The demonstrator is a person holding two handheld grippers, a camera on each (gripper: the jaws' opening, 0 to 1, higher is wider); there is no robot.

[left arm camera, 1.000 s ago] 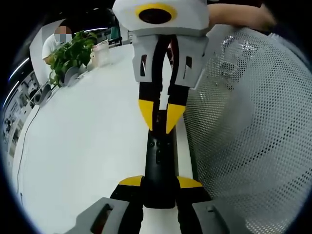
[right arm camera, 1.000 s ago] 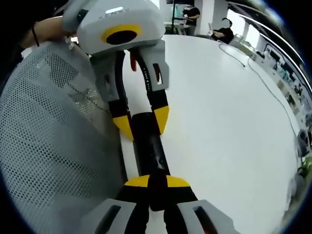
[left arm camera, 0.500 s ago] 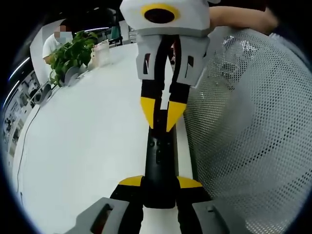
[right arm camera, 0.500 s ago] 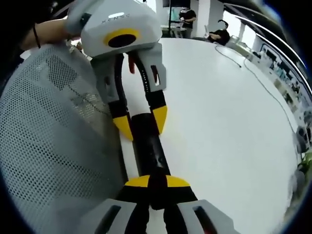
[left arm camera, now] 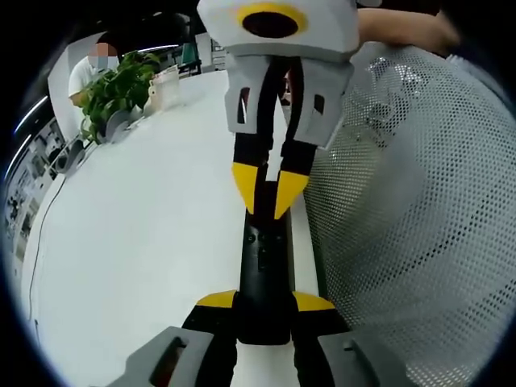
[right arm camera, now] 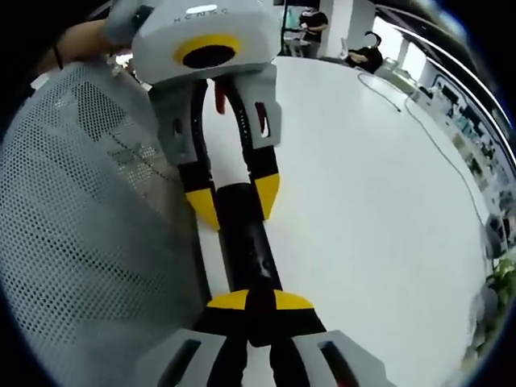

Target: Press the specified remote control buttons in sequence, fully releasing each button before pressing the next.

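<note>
Both grippers, left gripper and right gripper, have grey bodies, black arms and yellow-tipped fingers.

right gripper edged nearer the left gripper's camera

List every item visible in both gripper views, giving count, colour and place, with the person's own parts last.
Remote control: one, black, lying on the table between the two hand-held grippers.
Table: one, white, under the remote.
Mesh cover: one, white and perforated, beside the remote.
Potted plant: one, green, at the far table edge in the left gripper view.
Cable: one, dark, across the table in the right gripper view.
Left hand-held gripper: one, white with yellow tips, jaws clamping one end of the remote.
Right hand-held gripper: one, white with yellow tips, jaws nearly together over the remote's buttons.
Hand: one, above the mesh cover.
</note>
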